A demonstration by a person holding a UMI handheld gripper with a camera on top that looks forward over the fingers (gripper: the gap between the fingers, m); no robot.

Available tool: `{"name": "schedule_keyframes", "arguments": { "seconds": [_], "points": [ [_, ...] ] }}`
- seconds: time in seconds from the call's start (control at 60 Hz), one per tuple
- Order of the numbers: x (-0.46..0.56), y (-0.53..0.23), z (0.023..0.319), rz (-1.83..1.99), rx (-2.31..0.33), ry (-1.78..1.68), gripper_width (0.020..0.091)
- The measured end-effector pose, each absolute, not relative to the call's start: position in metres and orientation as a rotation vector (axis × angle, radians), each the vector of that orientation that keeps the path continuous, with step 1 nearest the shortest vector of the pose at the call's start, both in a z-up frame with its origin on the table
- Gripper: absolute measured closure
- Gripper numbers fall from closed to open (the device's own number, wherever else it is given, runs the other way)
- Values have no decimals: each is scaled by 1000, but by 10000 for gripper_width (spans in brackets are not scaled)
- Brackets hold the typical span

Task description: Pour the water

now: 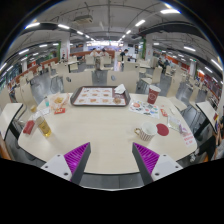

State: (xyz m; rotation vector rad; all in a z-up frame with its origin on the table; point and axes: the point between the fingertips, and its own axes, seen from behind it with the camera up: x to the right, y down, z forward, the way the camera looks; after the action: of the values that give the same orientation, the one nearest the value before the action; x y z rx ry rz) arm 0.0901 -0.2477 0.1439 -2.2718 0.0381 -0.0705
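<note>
My jaws point(111, 160) hang open and empty, well short of the tray point(98, 96). Red cup point(153, 94) stands right of the tray on the bench point(105, 130), probably my pouring target.

The table point(105, 135) top looks smooth and matt; the tray point(98, 96) on it slightly glossy.

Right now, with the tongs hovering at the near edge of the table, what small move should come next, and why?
Probably advance the tongs forward and to the right, toward the red cup beside the tray. The fingers stand open and empty, nothing lies between them, and the cup stands well beyond them across the table. No bottle or jug can be made out for certain.
</note>
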Motion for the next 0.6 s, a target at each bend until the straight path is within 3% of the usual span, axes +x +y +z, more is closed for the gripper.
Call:
{"name": "schedule_keyframes", "arguments": {
  "seconds": [0.317,0.6],
  "points": [
    [47,-254,125,-144,-2295,104,253],
    [-99,-259,95,-21,-2300,51,250]
  ]
}}
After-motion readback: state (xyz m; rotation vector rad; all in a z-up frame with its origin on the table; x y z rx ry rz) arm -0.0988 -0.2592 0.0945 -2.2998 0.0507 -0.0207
